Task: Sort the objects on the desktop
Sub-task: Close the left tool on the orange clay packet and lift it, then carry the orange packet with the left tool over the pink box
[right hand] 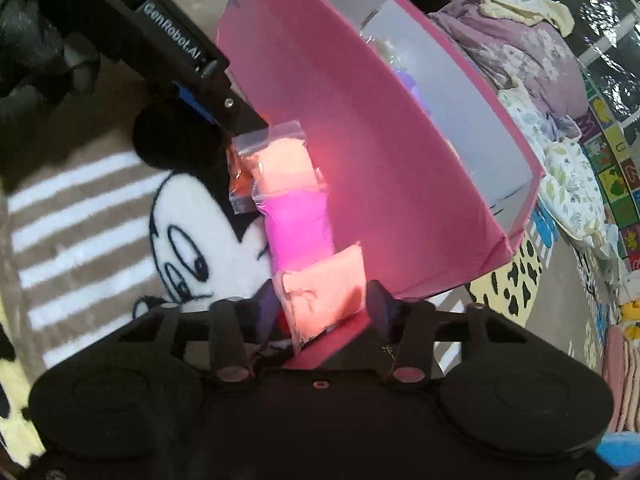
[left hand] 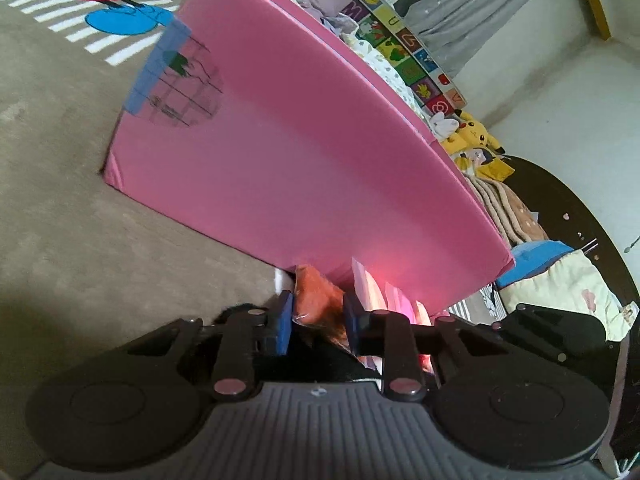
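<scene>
Tongs first: the left gripper (left hand: 318,320) is clenched on an orange clay packet (left hand: 316,292), blue pads (left hand: 285,322) pressing both its sides. The right gripper (right hand: 320,304) grasps a peach clay packet (right hand: 324,284) the same way, pinched tight at the bottom of its view. Just past that one, at twelve o'clock, lie a magenta packet (right hand: 298,232) and a pale peach one in a clear zip bag (right hand: 280,160), all in a row against the outer wall of the pink storage box (right hand: 360,152). In the right wrist view the left gripper comes in from ten o'clock, at the row's far end. Everything sits on a cartoon-mouse rug (right hand: 100,220). Bedding (right hand: 520,40) is heaped at two o'clock, beyond the box.
</scene>
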A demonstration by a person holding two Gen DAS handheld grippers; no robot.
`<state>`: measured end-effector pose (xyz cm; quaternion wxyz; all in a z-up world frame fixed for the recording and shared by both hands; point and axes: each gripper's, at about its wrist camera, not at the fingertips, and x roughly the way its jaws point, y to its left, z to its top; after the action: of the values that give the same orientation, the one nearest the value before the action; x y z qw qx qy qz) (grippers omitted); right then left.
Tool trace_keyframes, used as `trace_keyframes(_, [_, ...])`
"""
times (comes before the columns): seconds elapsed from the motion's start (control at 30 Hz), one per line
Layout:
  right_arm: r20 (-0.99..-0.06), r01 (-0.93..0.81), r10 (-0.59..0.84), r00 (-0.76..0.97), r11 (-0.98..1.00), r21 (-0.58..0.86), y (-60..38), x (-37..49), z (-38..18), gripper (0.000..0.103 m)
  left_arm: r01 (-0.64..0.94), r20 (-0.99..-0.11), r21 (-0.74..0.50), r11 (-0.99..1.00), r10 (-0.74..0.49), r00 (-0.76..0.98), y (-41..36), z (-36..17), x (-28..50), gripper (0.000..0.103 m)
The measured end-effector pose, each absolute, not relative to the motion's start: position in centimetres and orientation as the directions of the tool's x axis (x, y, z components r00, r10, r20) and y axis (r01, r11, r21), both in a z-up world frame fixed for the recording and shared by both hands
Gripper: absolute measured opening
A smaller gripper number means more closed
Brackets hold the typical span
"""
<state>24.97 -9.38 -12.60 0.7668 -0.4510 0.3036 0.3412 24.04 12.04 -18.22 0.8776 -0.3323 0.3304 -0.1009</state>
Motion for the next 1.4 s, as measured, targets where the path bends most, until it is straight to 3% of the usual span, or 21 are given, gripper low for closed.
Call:
trace_keyframes(0.33, [-0.77,-0.789,0.219,0.599,0.325,-0.521,-9.1,24.7,-13.5,0.038,-0.02,-0.511,-0.629,0.777,-0.393,0.765,11.7,-17.3,23.5,0.019])
trace_keyframes(0.4, [-0.779,-0.797,0.22,0.587,0.325,-0.509,-9.2,24.7,-13.3,0.029,-0.023,-0.513,-0.621,0.783,-0.384,0.767,12.1,-17.1,23.1,0.019])
trace_keyframes(0.5, [-0.789,-0.807,0.227,0.571,0.332,-0.489,-9.6,24.5,-12.9,0.026,-0.031,-0.514,-0.61,0.792,-0.366,0.776,13.1,-16.5,22.3,0.018])
trace_keyframes(0.93, [-0.83,-0.9,0.353,0.432,0.221,-0.375,-10.1,18.8,-12.2,0.025,-0.003,-0.468,-0.562,0.827,-0.315,0.825,16.1,-13.1,18.1,0.012])
trace_keyframes(0.97, [-0.827,-0.902,0.361,0.431,0.212,-0.377,-10.0,18.4,-12.3,0.027,0.001,-0.462,-0.561,0.828,-0.315,0.829,16.2,-12.8,17.8,0.012])
trace_keyframes(1.07, [-0.807,-0.894,0.384,0.449,0.201,-0.402,-10.2,17.2,-12.5,0.062,0.017,-0.446,-0.55,0.835,-0.311,0.839,16.2,-11.9,16.9,0.012])
trace_keyframes(1.4, [-0.769,-0.898,0.47,0.433,0.301,-0.322,-11.4,18.3,-10.5,0.069,0.021,-0.441,-0.49,0.871,-0.269,0.857,15.4,-10.7,16.1,0.011])
